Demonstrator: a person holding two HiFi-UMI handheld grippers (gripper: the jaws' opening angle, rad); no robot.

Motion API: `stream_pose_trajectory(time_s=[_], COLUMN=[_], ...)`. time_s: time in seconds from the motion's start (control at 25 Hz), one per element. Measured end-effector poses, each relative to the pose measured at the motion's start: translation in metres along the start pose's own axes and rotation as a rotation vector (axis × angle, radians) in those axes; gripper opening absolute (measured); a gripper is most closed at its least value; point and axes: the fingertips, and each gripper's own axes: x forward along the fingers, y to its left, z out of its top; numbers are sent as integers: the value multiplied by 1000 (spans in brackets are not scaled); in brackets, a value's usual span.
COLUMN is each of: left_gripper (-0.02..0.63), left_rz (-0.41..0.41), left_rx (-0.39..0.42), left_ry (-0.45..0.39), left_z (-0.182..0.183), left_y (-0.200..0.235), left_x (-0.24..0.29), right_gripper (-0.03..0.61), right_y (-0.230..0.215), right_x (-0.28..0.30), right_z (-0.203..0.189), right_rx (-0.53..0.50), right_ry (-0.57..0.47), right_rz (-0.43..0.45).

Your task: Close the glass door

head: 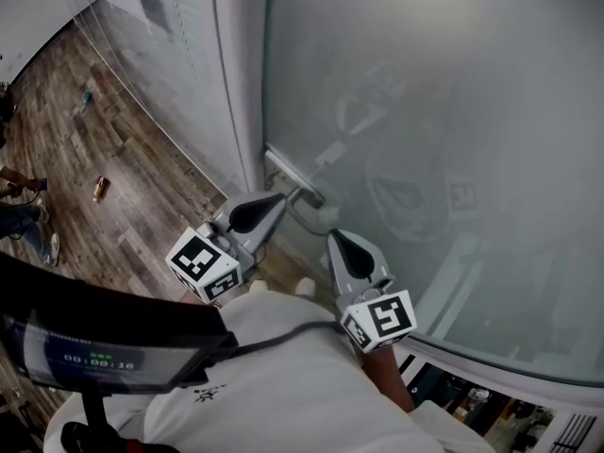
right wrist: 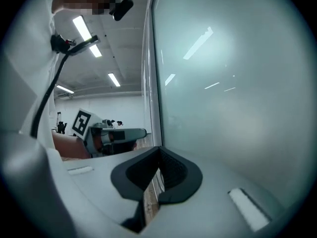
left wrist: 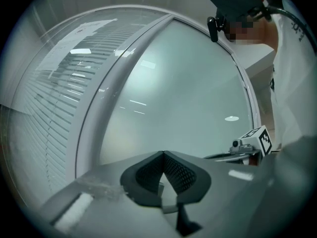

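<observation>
The frosted glass door fills the right of the head view, and its metal handle runs along the edge by the white frame. My left gripper points at the lower end of the handle; I cannot tell if it touches. Its jaws meet at the tips with nothing between them, as the left gripper view shows. My right gripper is close to the glass just below the handle, shut and empty. Each gripper view shows the other gripper's marker cube.
A glass wall with white blinds stands left of the frame. The wood floor has a small can on it, and people's feet are at the far left. My white-shirted body is at the bottom.
</observation>
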Motion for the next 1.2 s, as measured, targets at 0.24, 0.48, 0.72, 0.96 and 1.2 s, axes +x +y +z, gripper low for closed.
stream_pose_trajectory(time_s=[0.24,0.48,0.72,0.96,1.2], left_gripper=[5,5,5,5,6], left_rz=[5,8,22,20,5], left_rx=[-32,-12,-15,-18,-16], left_ry=[-23,-14,-24,-21,-25], left_z=[10,11,8,4,0], left_y=[-11,-6,-2,-2,1], left_x=[7,8,4,3,4], right_gripper=[8,8,8,8,8], right_y=[-8,-15,-9,-8,-8], right_x=[-10,-8,-6,-5,-1], right_z=[16,18,12,8,-2], right_rx=[-2,-1,-23,-40,-47], right_ry=[-26,-20,-1,13,30], right_rz=[-28,-30,-23,-28,-45])
